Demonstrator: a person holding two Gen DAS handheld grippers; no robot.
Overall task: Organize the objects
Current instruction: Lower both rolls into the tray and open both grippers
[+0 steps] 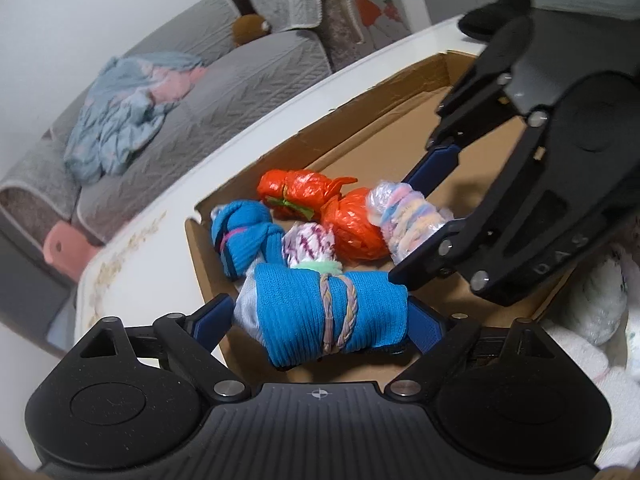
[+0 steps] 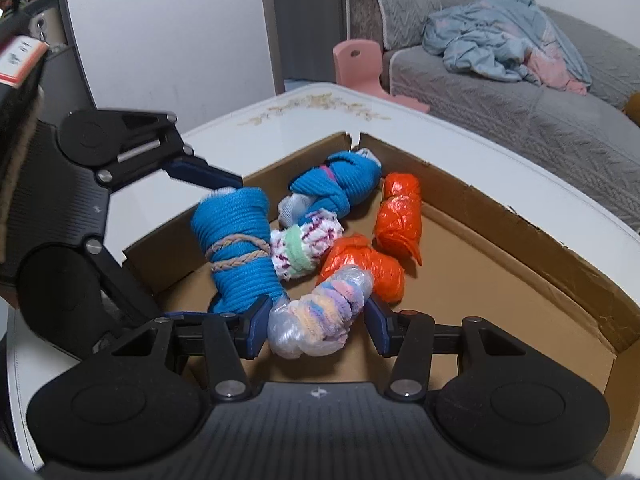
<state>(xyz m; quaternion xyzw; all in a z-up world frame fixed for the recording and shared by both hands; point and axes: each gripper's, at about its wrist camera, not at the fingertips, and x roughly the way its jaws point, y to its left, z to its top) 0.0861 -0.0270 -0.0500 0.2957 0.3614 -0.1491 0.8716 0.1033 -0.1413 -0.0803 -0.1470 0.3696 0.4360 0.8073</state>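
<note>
Both grippers over the cardboard box [image 2: 500,216] for drop-off — left gripper [image 1: 320,316] fingers wide, clamping blue sock roll [image 1: 320,312]; right gripper [image 2: 316,320] fingers narrower, pinching pastel bundle [image 2: 320,312].

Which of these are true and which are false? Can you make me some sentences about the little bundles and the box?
1. The left gripper holds a blue bundle tied with a braided band. True.
2. The right gripper holds an orange bundle. False: it holds a clear plastic bundle with pastel colours inside.
3. Two orange bundles lie in the cardboard box. True.
4. The box sits on a black table. False: the table is white.
5. The white and purple bundle has a green band around it. True.
</note>
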